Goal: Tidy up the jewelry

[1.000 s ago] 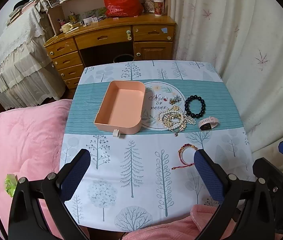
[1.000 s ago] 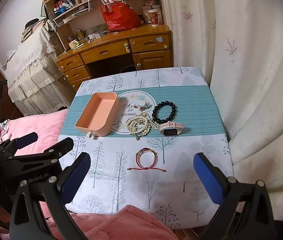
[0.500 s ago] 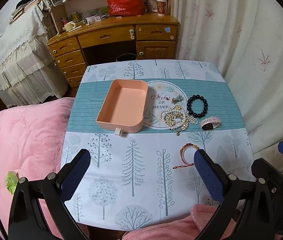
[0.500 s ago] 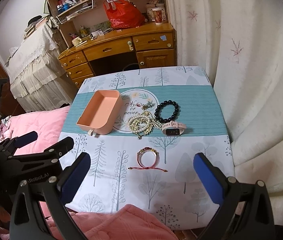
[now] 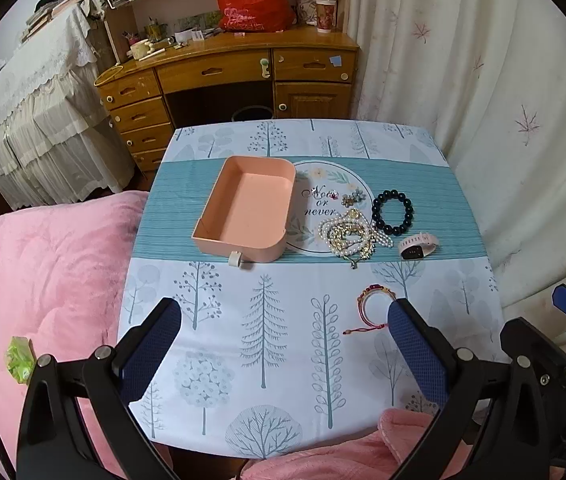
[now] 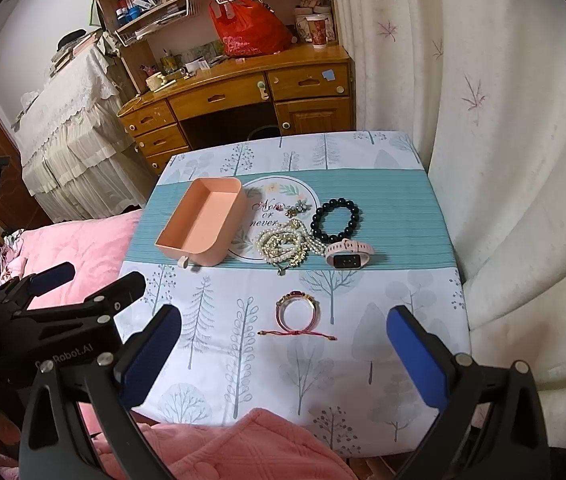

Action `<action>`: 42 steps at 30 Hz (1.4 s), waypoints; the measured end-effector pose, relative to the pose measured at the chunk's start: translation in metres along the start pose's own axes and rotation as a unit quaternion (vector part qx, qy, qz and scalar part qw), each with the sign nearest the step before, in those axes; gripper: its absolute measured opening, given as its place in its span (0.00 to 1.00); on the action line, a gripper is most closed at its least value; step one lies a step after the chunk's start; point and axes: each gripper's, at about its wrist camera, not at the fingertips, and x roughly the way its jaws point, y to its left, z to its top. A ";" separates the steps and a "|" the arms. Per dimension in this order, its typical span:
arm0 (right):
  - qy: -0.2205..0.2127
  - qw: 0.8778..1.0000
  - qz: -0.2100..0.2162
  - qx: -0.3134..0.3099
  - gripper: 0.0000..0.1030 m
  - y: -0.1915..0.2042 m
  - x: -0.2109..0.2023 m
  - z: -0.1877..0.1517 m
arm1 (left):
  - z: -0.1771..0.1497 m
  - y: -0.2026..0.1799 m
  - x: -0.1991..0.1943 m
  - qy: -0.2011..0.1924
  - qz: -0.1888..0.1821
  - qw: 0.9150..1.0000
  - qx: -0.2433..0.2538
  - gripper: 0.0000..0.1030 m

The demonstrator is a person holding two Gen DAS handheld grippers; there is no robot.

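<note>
An empty pink tray (image 5: 248,211) (image 6: 199,227) sits on the table's teal band. Right of it lie a pearl and gold necklace pile (image 5: 350,237) (image 6: 283,245), a small flower brooch (image 5: 353,198) (image 6: 298,209), a black bead bracelet (image 5: 392,213) (image 6: 336,218) and a pink smartwatch (image 5: 418,245) (image 6: 349,255). A red string bracelet (image 5: 371,309) (image 6: 297,313) lies nearer the front. My left gripper (image 5: 283,326) is open and empty above the table's front. My right gripper (image 6: 283,328) is open and empty, with the red bracelet between its fingers in view.
The tree-print tablecloth (image 5: 267,332) covers a small table. A pink blanket (image 5: 43,280) lies left and at the front edge. A white curtain (image 5: 503,120) hangs right. A wooden desk (image 5: 235,76) stands behind the table.
Both grippers have drifted slightly, so the table sits a little lower and more centred in each view. Nothing on the table moved. Both stay open.
</note>
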 end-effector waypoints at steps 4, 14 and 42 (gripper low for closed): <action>-0.002 1.000 -0.009 -0.003 1.00 0.004 -0.001 -0.007 | -0.005 0.003 0.000 0.009 -0.004 1.000 -0.009 0.99; -0.024 0.998 -0.050 -0.023 1.00 0.017 -0.011 -0.019 | -0.017 0.024 0.003 0.016 -0.061 0.997 -0.036 0.99; -0.006 0.987 -0.015 -0.162 1.00 -0.103 0.149 -0.011 | -0.070 -0.129 0.168 0.012 -0.058 0.993 0.100 0.99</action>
